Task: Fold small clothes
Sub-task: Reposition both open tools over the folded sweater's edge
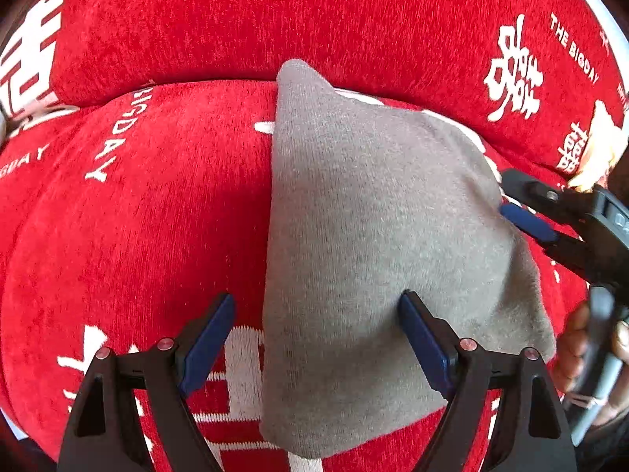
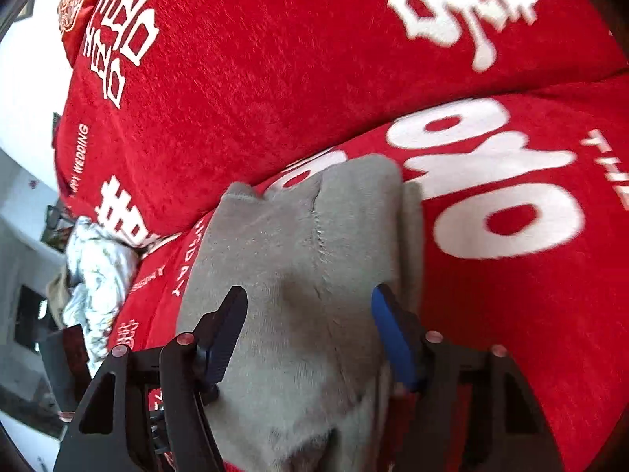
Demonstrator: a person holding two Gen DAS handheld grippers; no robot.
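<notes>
Setting: a sofa (image 1: 165,216) under a red plush cover with white characters and the words "THE BIGDAY"; seat cushion in front, back cushion (image 1: 275,19) behind

Garment: a small grey knit garment (image 1: 354,236) lies folded on the seat cushion, roughly in the middle; its far tip reaches the crease where seat meets back; the left edge runs straight, the right edge slopes away; in the right wrist view a seam and a second layer show along its right side (image 2: 306,236)

Left claw: the left claw (image 1: 314,338) hangs over the near part of the garment, jaws wide apart; its left finger sits over the red cover, just beside the garment's left edge; its right finger (image 1: 424,346) sits over the grey cloth; nothing is pinched between them

Right claw: the right claw (image 2: 310,334) stands open over the garment's right side, the cloth lying loose between its fingers; whether the tips touch the cloth cannot be told; from the left wrist view it comes in from the right edge (image 1: 526,212), one blue pad (image 1: 528,226) at the garment's right border

Hand: a hand (image 1: 578,346) grips the right claw's handle at the right edge

Beyond the sofa: a crumpled pale patterned cloth (image 2: 98,267) lies at the left end of the seat; a bright room behind it, blurred
</notes>
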